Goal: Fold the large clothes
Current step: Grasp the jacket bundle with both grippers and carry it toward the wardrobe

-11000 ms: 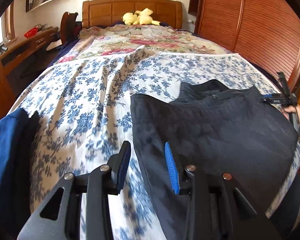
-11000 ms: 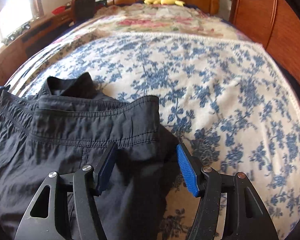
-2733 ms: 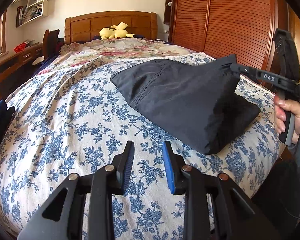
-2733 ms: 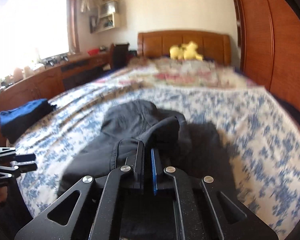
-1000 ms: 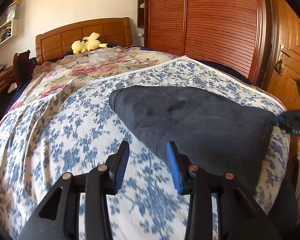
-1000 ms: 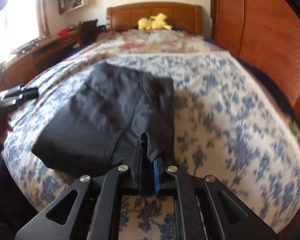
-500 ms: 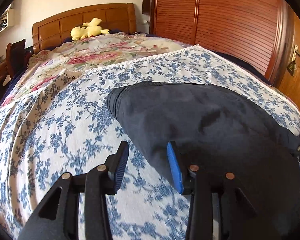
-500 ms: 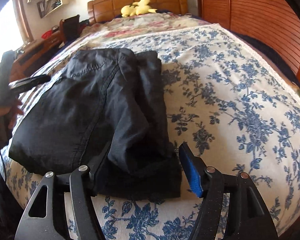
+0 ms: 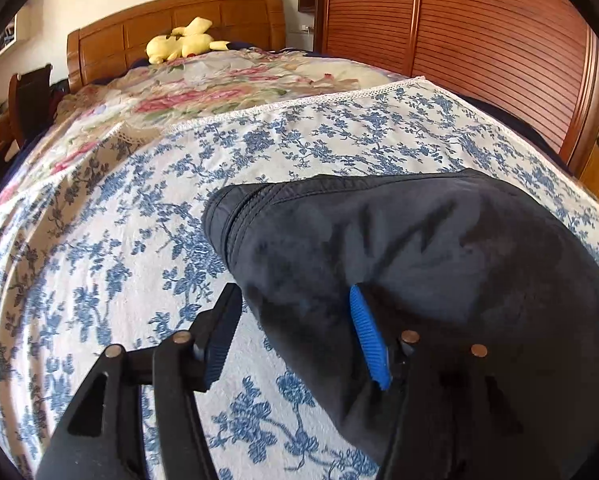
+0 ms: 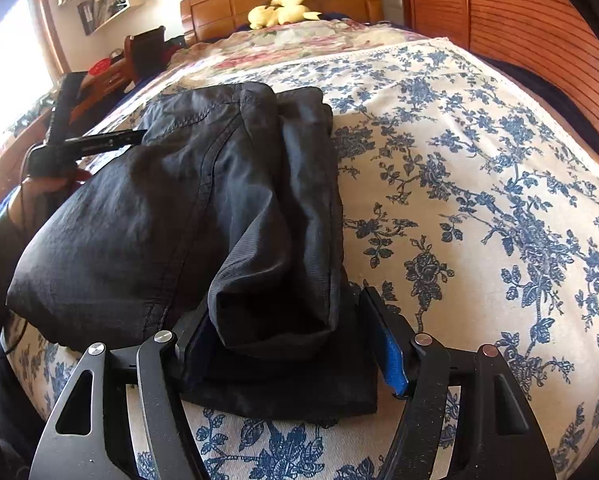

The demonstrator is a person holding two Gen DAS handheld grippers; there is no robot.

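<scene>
The black garment [image 9: 411, 248] lies folded in a thick bundle on the blue-flowered bedspread [image 9: 99, 248]. My left gripper [image 9: 291, 332] is open, its fingers either side of the garment's near left edge. In the right wrist view the garment [image 10: 203, 208] fills the left half. My right gripper [image 10: 287, 340] is open wide, with the garment's near right corner lying between its fingers. The left gripper [image 10: 99, 140] also shows there, at the garment's far left side, held in a hand.
A yellow plush toy [image 9: 183, 42] lies by the wooden headboard [image 9: 171, 28]. A red-brown louvred wardrobe [image 9: 479, 48] runs along the right of the bed. A wooden desk and chair [image 10: 143, 52] stand left of the bed, under a bright window.
My right gripper, shut on the garment's corner a second ago, has opened and let the cloth down onto the bed. My left gripper has moved in onto the garment's left edge and opened wider.
</scene>
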